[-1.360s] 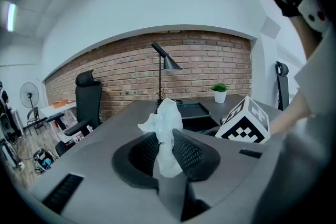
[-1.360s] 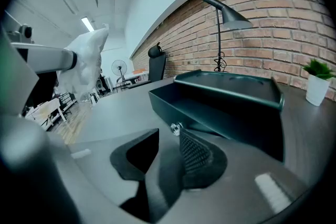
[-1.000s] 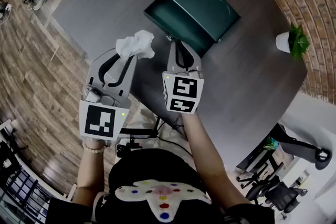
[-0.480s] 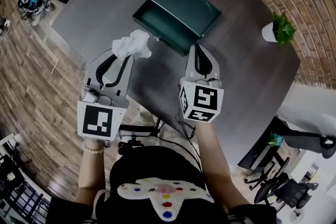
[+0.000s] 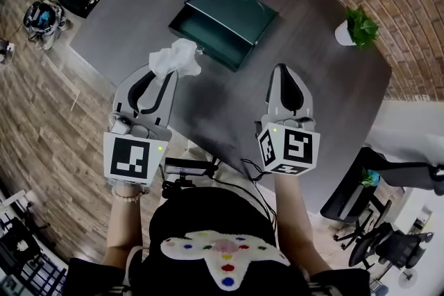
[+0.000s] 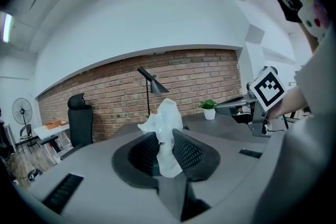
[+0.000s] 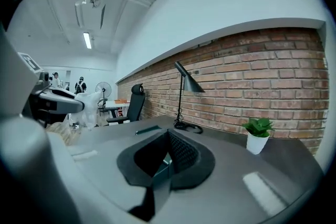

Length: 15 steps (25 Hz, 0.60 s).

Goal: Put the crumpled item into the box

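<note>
Currently, the left gripper (image 6: 164,136) is clenched on the crumpled white tissue (image 6: 167,113). Both ribbed pads press on its lower part, and its upper part stands clear above the jaw tips. In the head view this gripper sits left of centre. The tissue at its tip is just beside the near left edge of the open dark green rectangular box (image 5: 208,31), which lies at upper centre on the dark grey table (image 5: 326,80). The tissue is not yet over the box cavity.

The right gripper (image 5: 282,71) is at the lower right of the box, apart from it. Its jaws have just been closing and are now together, with nothing between them.

Step in hand: carrying the tissue to the box, judged about halfway. The next move calls for advancing the left gripper until the tissue is over the cavity, then lowering it and parting the jaws. The light tissue may cling to a pad.
</note>
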### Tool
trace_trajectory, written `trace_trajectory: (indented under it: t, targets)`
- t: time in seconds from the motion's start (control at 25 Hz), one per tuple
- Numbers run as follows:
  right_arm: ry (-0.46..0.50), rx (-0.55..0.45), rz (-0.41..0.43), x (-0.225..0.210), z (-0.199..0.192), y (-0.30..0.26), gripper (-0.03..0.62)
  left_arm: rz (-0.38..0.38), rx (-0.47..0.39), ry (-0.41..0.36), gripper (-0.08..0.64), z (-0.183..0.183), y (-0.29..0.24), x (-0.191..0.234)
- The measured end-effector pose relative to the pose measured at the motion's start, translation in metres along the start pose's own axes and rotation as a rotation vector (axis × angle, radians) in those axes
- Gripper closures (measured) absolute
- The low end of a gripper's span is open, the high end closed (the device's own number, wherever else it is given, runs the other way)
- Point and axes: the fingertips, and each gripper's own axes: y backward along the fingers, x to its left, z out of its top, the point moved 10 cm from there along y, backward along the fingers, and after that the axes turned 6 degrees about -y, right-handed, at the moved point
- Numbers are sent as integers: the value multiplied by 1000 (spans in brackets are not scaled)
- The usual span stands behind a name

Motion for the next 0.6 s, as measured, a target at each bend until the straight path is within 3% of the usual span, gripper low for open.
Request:
trace_trajectory:
  t: [0.6]
  targets:
    - [-25, -27, -64, -21, 8, 26, 583, -72, -10, -79, 486, 11, -29, -2]
